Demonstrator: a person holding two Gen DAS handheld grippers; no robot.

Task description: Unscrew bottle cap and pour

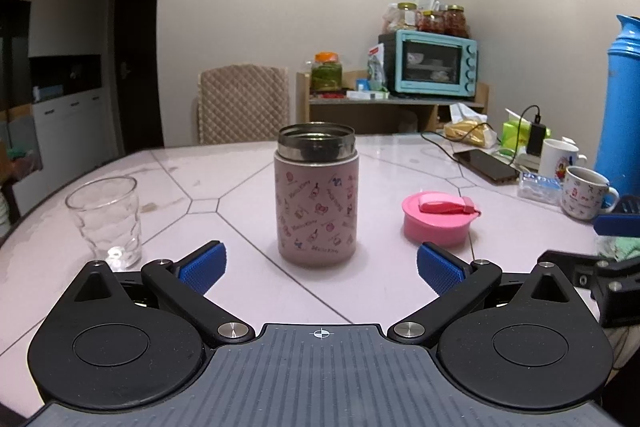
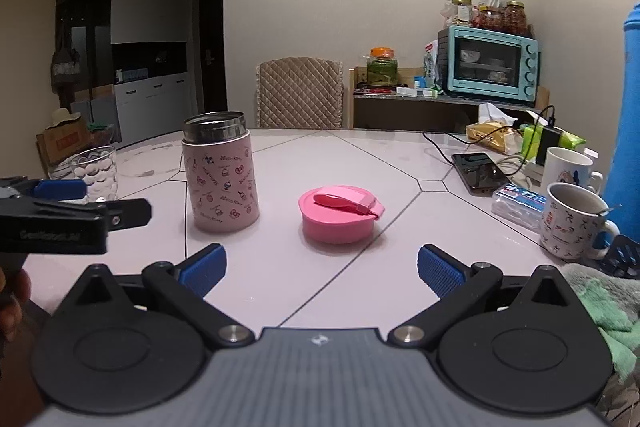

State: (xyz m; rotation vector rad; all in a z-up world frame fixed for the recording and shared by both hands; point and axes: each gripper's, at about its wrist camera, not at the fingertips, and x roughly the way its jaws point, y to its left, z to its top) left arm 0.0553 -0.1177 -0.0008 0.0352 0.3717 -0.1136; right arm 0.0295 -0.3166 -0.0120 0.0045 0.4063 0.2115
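A pink patterned bottle [image 1: 317, 203] stands upright on the table with its steel mouth uncovered; it also shows in the right wrist view [image 2: 222, 179]. Its pink cap [image 1: 437, 217] lies on the table to the bottle's right, and shows in the right wrist view [image 2: 340, 213]. An empty clear glass [image 1: 106, 221] stands to the bottle's left, also visible in the right wrist view [image 2: 96, 171]. My left gripper [image 1: 320, 267] is open and empty, just short of the bottle. My right gripper [image 2: 322, 269] is open and empty, just short of the cap.
Two mugs [image 2: 570, 223], a phone [image 2: 478, 173] with cable, a tissue pack and a tall blue flask [image 1: 620, 99] crowd the table's right side. A green cloth [image 2: 604, 303] lies at the near right. A chair [image 1: 244, 105] and a shelf with a toaster oven [image 1: 434, 63] stand behind.
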